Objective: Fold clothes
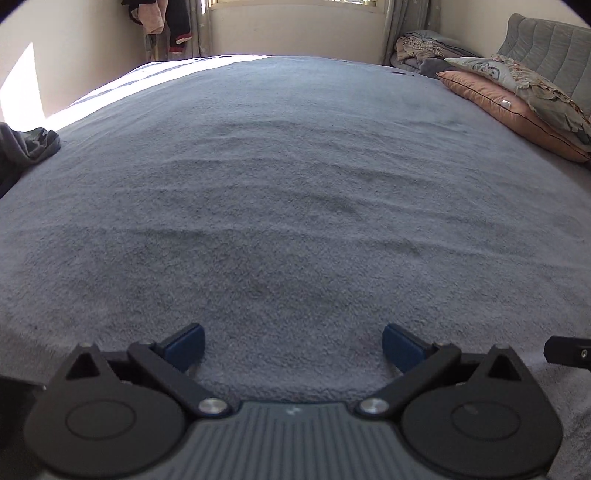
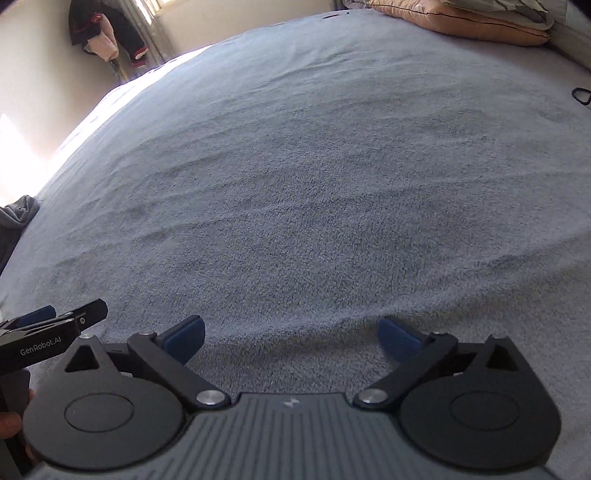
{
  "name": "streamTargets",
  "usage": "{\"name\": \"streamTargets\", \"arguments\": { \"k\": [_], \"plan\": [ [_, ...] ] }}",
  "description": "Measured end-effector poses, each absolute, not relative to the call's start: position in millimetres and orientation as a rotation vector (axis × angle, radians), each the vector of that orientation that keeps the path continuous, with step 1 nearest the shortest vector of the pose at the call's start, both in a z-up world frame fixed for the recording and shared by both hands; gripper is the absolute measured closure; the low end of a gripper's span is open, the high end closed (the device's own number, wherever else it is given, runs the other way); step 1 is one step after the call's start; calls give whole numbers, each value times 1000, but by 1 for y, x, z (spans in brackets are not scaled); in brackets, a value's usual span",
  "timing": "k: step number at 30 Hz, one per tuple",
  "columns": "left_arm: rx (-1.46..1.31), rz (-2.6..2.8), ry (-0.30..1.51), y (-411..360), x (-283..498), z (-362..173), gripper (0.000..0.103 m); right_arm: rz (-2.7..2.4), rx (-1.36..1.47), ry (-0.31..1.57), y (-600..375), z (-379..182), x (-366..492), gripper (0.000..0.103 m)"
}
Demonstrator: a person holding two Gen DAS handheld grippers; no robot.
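A dark grey garment (image 1: 27, 144) lies bunched at the bed's left edge; it also shows at the left rim of the right wrist view as a grey heap (image 2: 16, 216). My left gripper (image 1: 293, 347) is open, its blue pads wide apart low over the bare blue-grey bedspread (image 1: 295, 192), nothing between them. My right gripper (image 2: 291, 338) is also open over the same bedspread (image 2: 314, 184), holding nothing. The left gripper (image 2: 55, 317) shows at the lower left of the right wrist view, beside the right one. Both grippers are well away from the garment.
Pillows (image 1: 517, 99) and folded bedding (image 1: 421, 51) line the right side by a grey headboard (image 1: 550, 48). Clothes hang in the far corner (image 1: 162, 22). A small black loop (image 2: 580, 96) lies on the bedspread at right. A hand (image 2: 9, 424) shows at lower left.
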State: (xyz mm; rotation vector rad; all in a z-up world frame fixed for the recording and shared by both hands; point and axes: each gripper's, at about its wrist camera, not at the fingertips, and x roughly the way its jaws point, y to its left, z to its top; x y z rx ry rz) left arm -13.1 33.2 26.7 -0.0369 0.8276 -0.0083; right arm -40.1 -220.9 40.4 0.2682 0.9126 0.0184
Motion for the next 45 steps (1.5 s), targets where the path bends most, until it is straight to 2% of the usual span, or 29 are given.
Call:
{"name": "streamTargets", "arguments": {
  "k": [7, 12, 17, 45],
  "plan": [
    [-10, -37, 759, 19, -4, 13, 0, -84, 83, 826, -196, 20, -18, 0],
    [-9, -45, 685, 19, -10, 6, 0, -83, 25, 703, -194, 5, -17, 0],
    [-16, -44, 668, 19, -11, 6, 0, -114, -3, 656, -190, 6, -24, 0],
    [-28, -33, 666, 8, -7, 1, 0, -119, 16, 646, -198, 6, -16, 0]
  ]
}}
